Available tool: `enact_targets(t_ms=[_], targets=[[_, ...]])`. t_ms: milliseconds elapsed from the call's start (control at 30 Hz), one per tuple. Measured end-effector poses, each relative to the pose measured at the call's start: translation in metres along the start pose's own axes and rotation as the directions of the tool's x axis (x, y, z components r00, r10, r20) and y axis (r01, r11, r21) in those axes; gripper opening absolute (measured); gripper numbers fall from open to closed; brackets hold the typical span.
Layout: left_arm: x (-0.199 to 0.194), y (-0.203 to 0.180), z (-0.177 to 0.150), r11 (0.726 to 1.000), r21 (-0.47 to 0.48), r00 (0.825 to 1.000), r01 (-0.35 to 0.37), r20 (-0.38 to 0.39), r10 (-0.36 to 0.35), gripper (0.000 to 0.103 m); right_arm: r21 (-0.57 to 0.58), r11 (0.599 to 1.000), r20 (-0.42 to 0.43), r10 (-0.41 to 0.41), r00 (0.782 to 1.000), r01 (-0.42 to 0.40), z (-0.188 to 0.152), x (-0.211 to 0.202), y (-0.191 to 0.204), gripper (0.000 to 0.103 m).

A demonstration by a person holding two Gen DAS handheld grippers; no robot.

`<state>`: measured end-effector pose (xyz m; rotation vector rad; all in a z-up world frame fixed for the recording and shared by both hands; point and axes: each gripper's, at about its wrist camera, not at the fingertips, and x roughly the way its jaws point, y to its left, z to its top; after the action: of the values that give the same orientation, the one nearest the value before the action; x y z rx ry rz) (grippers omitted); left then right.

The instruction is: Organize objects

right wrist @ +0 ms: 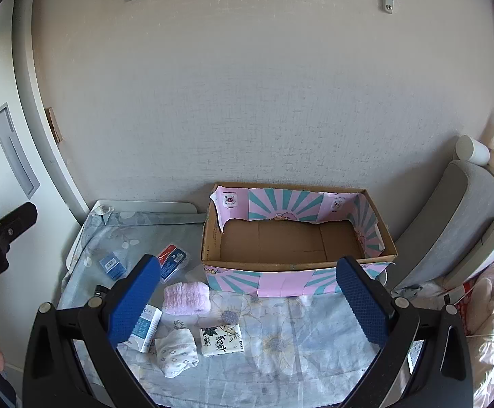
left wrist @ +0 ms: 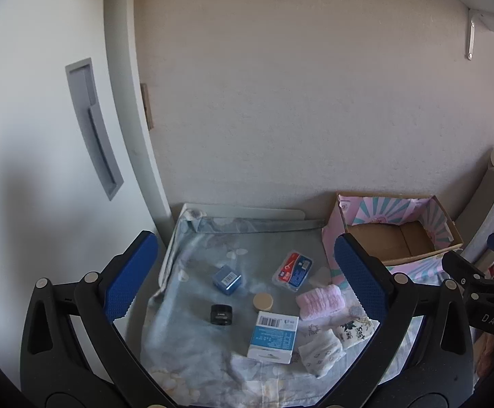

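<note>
Small items lie on a floral cloth [left wrist: 192,340]: a blue box [left wrist: 227,279], a red and blue packet [left wrist: 293,271], a black jar [left wrist: 221,314], a beige round lid [left wrist: 263,302], a white and blue carton [left wrist: 273,337], a pink rolled towel [right wrist: 186,298], white socks [right wrist: 176,353] and a tissue pack [right wrist: 222,340]. An empty pink and teal cardboard box [right wrist: 294,238] stands at the back right. My left gripper [left wrist: 247,278] is open, above the items. My right gripper [right wrist: 248,302] is open, in front of the box.
A wall rises behind the table. A white door with a recessed handle [left wrist: 94,129] is on the left. A grey cushion [right wrist: 457,217] and pink bedding [right wrist: 491,306] lie to the right. A white cup [right wrist: 472,149] sits above the cushion.
</note>
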<state>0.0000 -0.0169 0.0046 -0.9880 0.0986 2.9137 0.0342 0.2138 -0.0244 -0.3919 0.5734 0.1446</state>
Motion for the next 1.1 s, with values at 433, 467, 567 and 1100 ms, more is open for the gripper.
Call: enact_targets(t_ms=[433, 467, 567, 1100], targets=[[-0.0062, -0.0051, 0.0017, 0.999, 0.018, 0.999, 0.045, 0.023, -0.045, 0.103, 0.048, 0.998, -0.002, -0.037, 0.999, 0.037, -0.0009, -0.0043, -0.0028, 0.103], [-0.0059, -0.0042, 0.002, 0.999, 0.013, 0.999, 0.05, 0.021, -0.051, 0.103, 0.051, 0.998, -0.002, -0.041, 0.999, 0.041, -0.0016, -0.0048, -0.0026, 0.103], [-0.0038, -0.0021, 0.003, 0.999, 0.004, 0.998, 0.055, 0.012, -0.055, 0.103, 0.055, 0.997, -0.004, -0.046, 0.999, 0.046, -0.0006, -0.0046, -0.0029, 0.103], [-0.0046, 0.0024, 0.0022, 0.998, -0.01, 0.998, 0.068, 0.005, -0.068, 0.103, 0.157, 0.967, -0.065, -0.195, 0.979, 0.203, -0.0001, -0.0067, -0.0051, 0.103]])
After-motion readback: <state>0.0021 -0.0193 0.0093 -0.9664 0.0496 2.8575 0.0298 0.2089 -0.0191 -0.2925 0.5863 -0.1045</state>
